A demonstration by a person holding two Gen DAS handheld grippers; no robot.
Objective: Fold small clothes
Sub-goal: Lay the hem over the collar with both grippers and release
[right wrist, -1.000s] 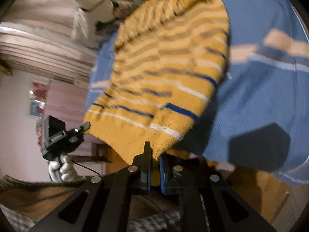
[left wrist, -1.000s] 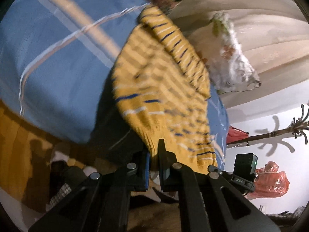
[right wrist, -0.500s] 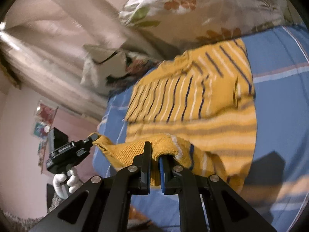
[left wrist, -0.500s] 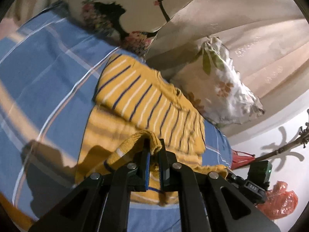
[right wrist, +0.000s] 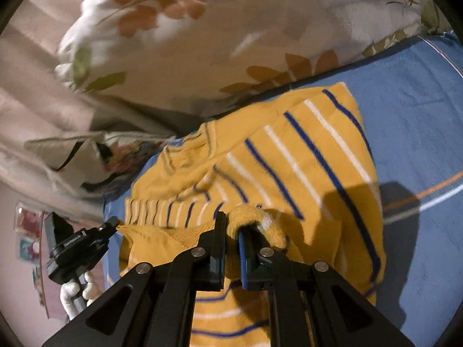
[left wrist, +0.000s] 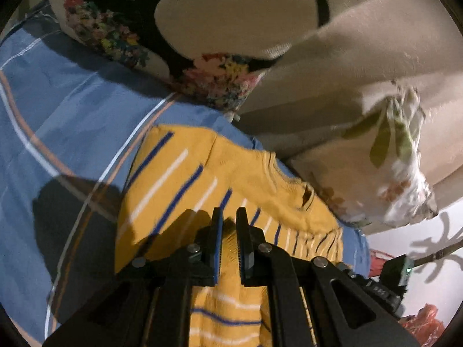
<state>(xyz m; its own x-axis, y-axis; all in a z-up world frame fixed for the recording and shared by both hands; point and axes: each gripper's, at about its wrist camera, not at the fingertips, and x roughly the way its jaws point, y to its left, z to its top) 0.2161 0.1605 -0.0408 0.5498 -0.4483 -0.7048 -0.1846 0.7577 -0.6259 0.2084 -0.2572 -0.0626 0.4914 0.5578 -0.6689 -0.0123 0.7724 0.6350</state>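
Both tongs are clamped on the hem edge of a yellow knitted sweater (left wrist: 185, 179) with blue and white stripes. Seen from the left wrist, the left tongs (left wrist: 229, 225) have their blue-lined jaws nearly together, with a thick bunch of yellow knit pinched between them and more of the striped cloth hanging down under the black frame. Seen from the right wrist, the right tongs (right wrist: 231, 225) grip a rolled fold of the same hem, the cloth bulging over the tip of one jaw. The sweater lies on a bed covered with a blue sheet (left wrist: 72, 110) crossed by thin white and orange lines; its upper body with the neckline (left wrist: 301, 199) rests flat near the pillows, while the lower part is lifted and doubled over toward it. Against the head of the bed, just beyond the sweater, lean a cream pillow with a black and flowered print (left wrist: 173, 43) and a pale pillow printed with leaves (right wrist: 202, 29). At the lower left of the right wrist view, the left tongs' frame shows, held by a hand in a white glove (right wrist: 76, 290). A beige curtain (left wrist: 376, 43) hangs behind the pillows. Parts of both views are blurred.
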